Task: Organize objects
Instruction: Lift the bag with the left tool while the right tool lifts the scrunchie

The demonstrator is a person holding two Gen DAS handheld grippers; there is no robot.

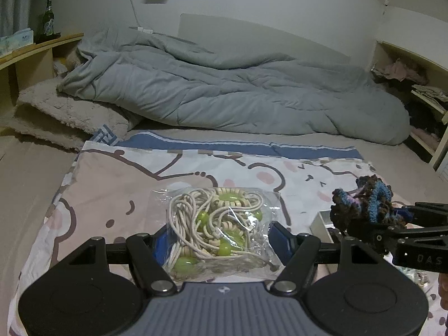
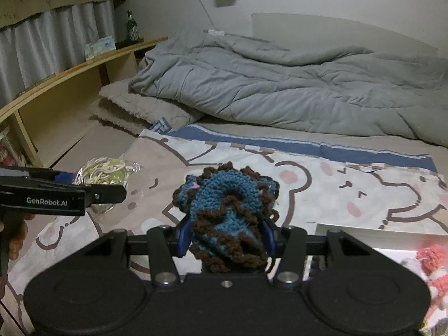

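Observation:
A clear plastic bag of cream cord and green beads (image 1: 221, 229) is clamped between the blue pads of my left gripper (image 1: 218, 240), held above the cartoon bear sheet (image 1: 117, 184). The same bag (image 2: 106, 175) shows at the left of the right wrist view, in the left gripper (image 2: 84, 180). My right gripper (image 2: 226, 238) is shut on a crocheted blue and brown piece (image 2: 226, 212), also lifted off the bed. In the left wrist view the crocheted piece (image 1: 361, 210) and the right gripper (image 1: 392, 224) appear at the right.
A crumpled grey duvet (image 1: 224, 89) and a beige fleece blanket (image 1: 64, 112) lie at the bed's far side. A white box (image 2: 378, 232) sits on the sheet at the right with a pink knitted item (image 2: 431, 263) beside it. Wooden shelves (image 2: 70, 84) carry a green bottle (image 2: 131, 26).

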